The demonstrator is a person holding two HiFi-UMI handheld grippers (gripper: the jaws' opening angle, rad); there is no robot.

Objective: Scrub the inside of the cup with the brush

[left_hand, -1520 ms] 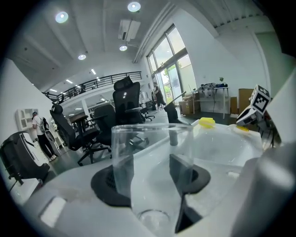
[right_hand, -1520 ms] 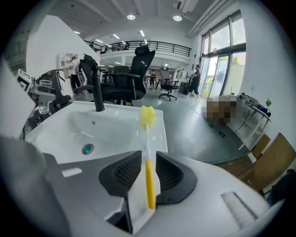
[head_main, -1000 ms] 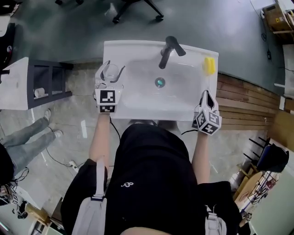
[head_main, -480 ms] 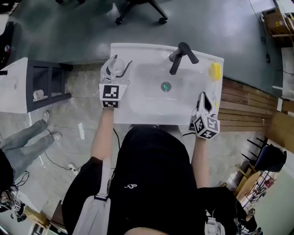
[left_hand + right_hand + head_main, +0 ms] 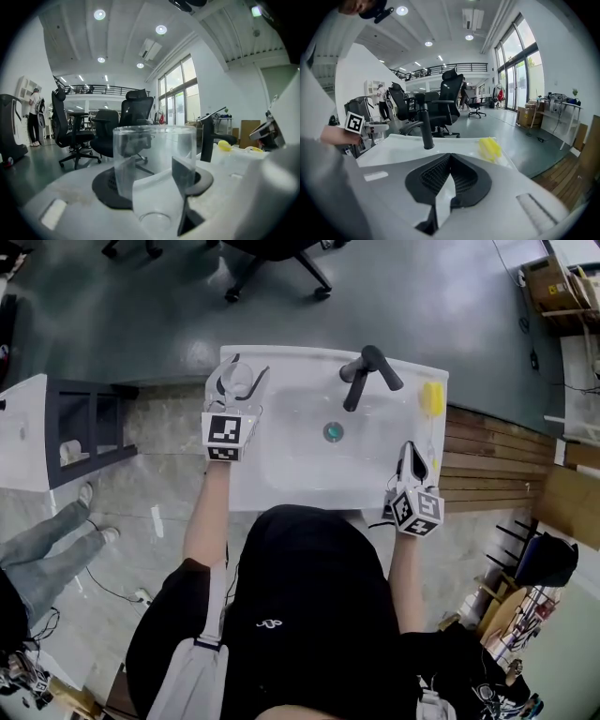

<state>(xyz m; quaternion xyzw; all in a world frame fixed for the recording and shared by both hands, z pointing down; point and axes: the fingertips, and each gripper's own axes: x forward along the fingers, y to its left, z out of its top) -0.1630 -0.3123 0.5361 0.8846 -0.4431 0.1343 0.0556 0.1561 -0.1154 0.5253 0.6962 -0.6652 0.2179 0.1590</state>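
A white sink (image 5: 281,474) carries a black tap (image 5: 361,371), a teal drain (image 5: 333,432) and a yellow brush (image 5: 431,397) — the cup (image 5: 154,140) is clear, the marker cubes (image 5: 223,435) show black-and-white squares, the ribbed pads (image 5: 433,176) are black — beside brown planks (image 5: 487,456) and grey floor (image 5: 422,296).

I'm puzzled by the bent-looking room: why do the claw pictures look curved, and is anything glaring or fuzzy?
Left gripper view: a wide-angle lens bends straight lines, the corners go black, the ceiling lights glare, and the clear cup looks slightly soft close up. Right gripper view: same curving, bright windows. Head view: little bending, even light.
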